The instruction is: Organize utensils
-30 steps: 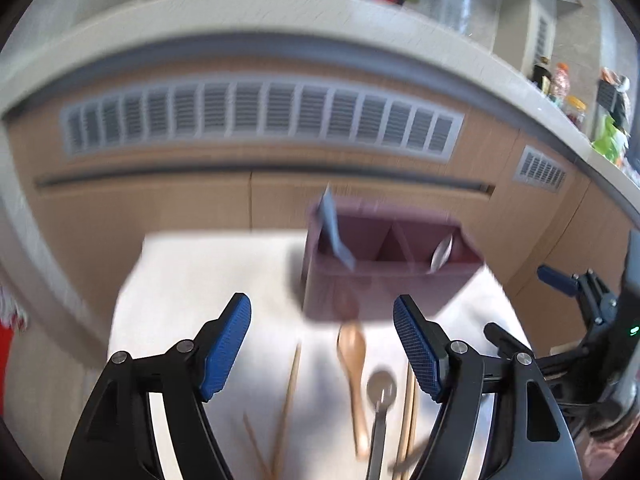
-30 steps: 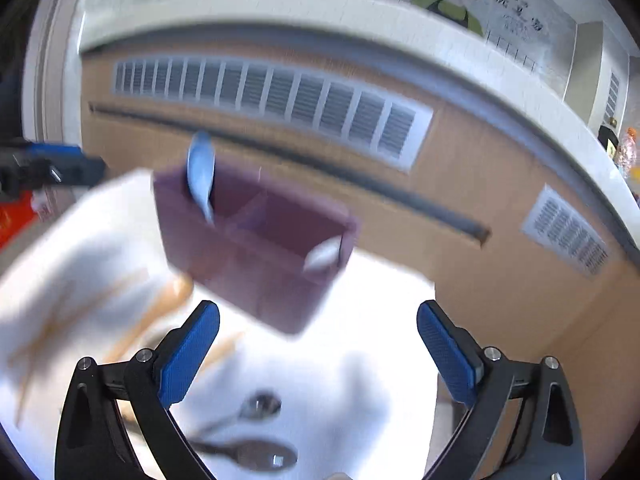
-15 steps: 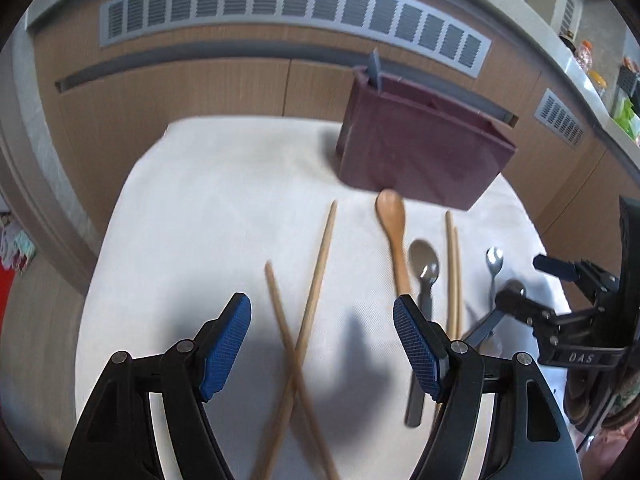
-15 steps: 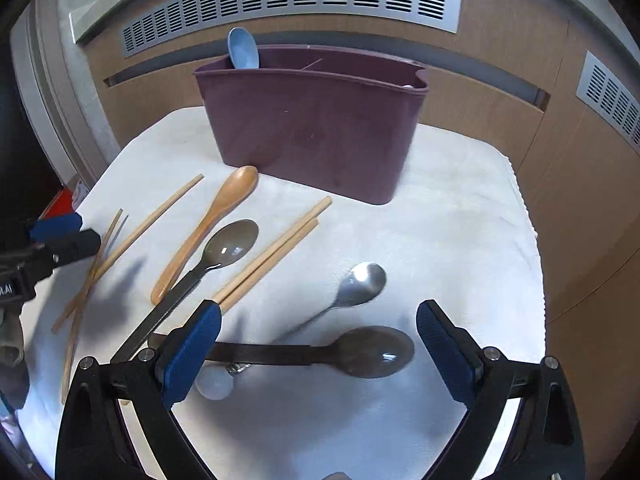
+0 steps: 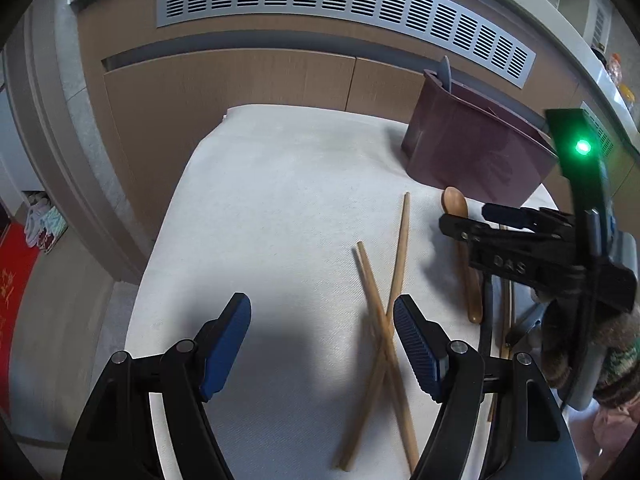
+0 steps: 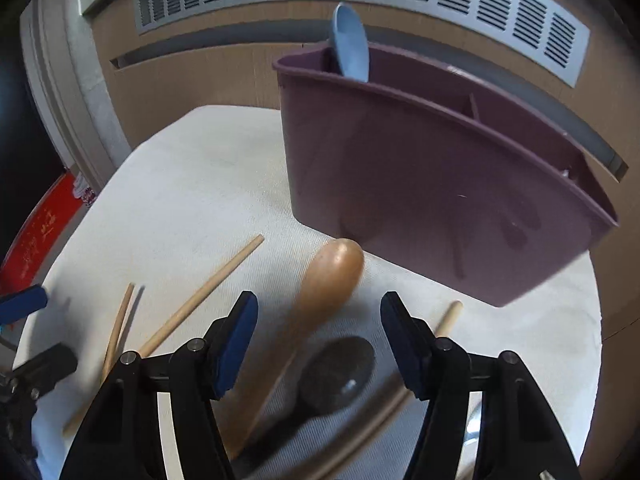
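Since half a second ago both claws have dropped closer to the white surface [image 5: 280,184]. The purple caddy [image 6: 440,184] fills the right wrist view's upper right; only there does its divider show, with the blue spoon [image 6: 352,44] upright at its left end. The right claw [image 6: 318,316] is closing, pads clear, astride the wooden spoon [image 6: 320,288], bowl toward the caddy. The left claw [image 5: 322,320] stands apart beside crossed chopsticks [image 5: 384,312].

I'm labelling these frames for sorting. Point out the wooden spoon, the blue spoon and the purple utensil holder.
wooden spoon [image 6: 334,270]: right wrist view, on its bowl.
blue spoon [image 6: 352,42]: right wrist view, on the bowl sticking up out of the holder.
purple utensil holder [image 6: 420,184]: right wrist view, on its front wall.
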The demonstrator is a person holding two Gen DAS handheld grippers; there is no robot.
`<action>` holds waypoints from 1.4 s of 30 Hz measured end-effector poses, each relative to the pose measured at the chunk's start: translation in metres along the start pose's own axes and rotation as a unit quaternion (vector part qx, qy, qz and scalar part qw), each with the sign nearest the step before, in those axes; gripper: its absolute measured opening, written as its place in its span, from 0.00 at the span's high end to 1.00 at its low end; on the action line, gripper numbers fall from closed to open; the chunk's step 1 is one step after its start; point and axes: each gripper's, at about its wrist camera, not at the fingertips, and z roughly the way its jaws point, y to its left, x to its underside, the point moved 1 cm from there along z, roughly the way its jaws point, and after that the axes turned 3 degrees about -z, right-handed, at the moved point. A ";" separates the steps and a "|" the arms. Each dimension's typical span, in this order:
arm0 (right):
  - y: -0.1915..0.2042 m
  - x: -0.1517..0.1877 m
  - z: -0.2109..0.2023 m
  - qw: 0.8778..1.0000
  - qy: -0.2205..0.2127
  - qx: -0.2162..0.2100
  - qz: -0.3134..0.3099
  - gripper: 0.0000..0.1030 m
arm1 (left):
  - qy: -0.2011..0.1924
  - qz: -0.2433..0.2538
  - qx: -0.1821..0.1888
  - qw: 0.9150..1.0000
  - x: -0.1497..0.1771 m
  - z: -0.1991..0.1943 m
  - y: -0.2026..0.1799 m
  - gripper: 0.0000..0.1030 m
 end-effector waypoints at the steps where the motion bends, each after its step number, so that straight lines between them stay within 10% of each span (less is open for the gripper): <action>1: -0.001 -0.001 0.004 1.000 0.007 -0.003 0.007 0.42 | 0.002 -0.002 0.001 1.000 0.000 0.000 0.002 0.28; 9: -0.007 0.006 -0.007 1.000 0.011 -0.021 -0.010 0.78 | 0.034 -0.005 0.046 0.998 0.004 0.009 -0.001 0.28; 23: -0.068 0.057 -0.103 0.998 -0.054 -0.029 0.024 0.82 | 0.077 0.009 0.051 0.996 -0.019 0.043 -0.028 0.56; 32: -0.095 0.086 -0.098 0.998 -0.031 -0.015 0.046 0.82 | 0.085 0.033 0.060 0.994 -0.018 0.045 -0.052 0.77; 42: -0.072 0.088 -0.083 0.999 -0.010 -0.044 0.018 0.67 | 0.101 0.076 0.117 0.985 0.000 0.025 -0.083 0.78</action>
